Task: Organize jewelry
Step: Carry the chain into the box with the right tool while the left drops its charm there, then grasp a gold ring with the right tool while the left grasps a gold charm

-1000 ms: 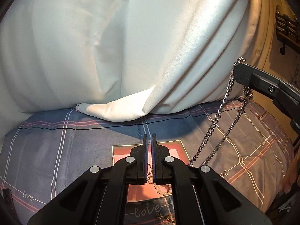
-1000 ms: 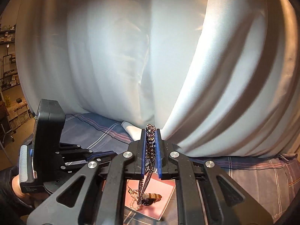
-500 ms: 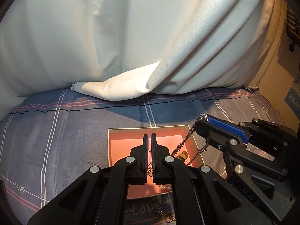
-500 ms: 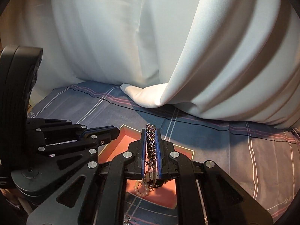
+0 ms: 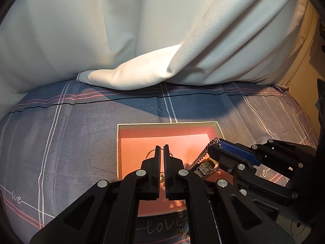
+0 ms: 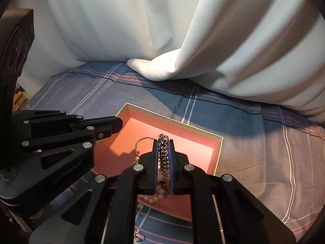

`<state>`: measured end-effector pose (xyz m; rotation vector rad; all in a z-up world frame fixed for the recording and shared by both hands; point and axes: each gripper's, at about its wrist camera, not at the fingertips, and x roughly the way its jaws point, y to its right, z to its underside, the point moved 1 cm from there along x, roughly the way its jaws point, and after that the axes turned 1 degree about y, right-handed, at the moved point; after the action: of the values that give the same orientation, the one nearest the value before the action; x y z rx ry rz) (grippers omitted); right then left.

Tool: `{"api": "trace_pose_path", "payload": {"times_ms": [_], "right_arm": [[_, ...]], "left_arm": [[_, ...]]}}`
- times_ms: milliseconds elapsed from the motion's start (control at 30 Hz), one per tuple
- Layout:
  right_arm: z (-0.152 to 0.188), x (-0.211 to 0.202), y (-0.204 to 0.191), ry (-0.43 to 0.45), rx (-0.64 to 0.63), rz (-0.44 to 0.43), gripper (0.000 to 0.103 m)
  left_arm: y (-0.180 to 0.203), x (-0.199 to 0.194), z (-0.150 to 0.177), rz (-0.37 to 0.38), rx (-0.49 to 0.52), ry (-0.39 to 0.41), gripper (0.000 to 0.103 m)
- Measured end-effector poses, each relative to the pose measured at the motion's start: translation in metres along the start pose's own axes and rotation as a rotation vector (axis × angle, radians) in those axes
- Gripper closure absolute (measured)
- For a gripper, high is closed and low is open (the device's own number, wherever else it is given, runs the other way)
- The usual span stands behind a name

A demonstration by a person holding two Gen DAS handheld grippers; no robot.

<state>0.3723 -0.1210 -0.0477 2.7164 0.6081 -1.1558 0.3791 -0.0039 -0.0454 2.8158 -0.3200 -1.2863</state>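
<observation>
While chain (image 6: 163,152) is being pinched by right gripper (image 6: 163,142) | now being lowered into pink box (image 5: 119,142) | left gripper (image 5: 162,147) pressed together | release is being approached

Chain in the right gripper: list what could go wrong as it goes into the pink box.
1. The chain is clamped in the right gripper directly above the pearl strand and gold ring; dropped there, it may tangle with them.
2. The left gripper crowds the same pink box; the two could collide.
3. Links might snag on the pads on release.
</observation>
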Motion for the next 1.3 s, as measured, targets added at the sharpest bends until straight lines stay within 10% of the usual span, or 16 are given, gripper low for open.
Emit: {"api": "trace_pose_path", "payload": {"times_ms": [600,633,733,1067,1300], "right_arm": [[0.014,-0.001,-0.006,-0.021,0.01,-0.023,0.092],[0.016,-0.001,-0.007,-0.036,0.007,-0.024,0.083],[0.023,-0.011,-0.009,-0.006,-0.03,0.05,0.021],[0.078,-0.04,0.01,0.012,0.044,0.045,0.02],[0.152,-0.024,-0.015,-0.102,0.041,-0.053,0.023]], "left_arm": [[0.012,0.006,-0.01,-0.013,-0.017,-0.014,0.1],[0.01,0.007,-0.009,-0.022,-0.024,-0.015,0.093],[0.003,0.0,-0.008,-0.08,-0.056,0.021,0.011],[0.0,-0.032,0.039,-0.061,0.019,0.052,0.011],[-0.006,-0.011,0.122,-0.049,0.026,-0.082,0.013]]}}
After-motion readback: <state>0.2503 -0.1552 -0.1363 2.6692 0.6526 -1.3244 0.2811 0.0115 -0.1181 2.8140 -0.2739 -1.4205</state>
